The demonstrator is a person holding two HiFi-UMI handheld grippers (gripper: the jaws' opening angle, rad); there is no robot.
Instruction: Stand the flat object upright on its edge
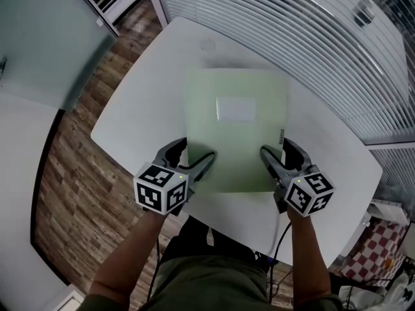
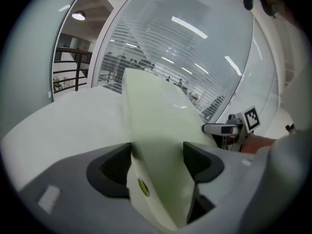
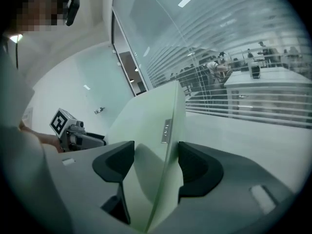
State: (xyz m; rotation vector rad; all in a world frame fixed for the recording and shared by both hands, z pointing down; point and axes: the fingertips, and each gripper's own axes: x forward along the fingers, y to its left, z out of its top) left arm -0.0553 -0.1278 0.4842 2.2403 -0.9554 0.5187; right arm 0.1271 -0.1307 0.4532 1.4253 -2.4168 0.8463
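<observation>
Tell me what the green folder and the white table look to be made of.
Folder: probably thin plastic, pale green, smooth with a faint sheen; it looks slightly translucent in the right gripper view, and a small clip sits on its edge. Table: smooth white top, softly reflective, likely laminate or painted board; the pictures leave that open.

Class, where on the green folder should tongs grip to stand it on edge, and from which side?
Its near edge, one corner per tongs, from the person's side. The green folder lies thin and wide on the table, so two spread grips steady it; left tongs and right tongs clamp there.
</observation>
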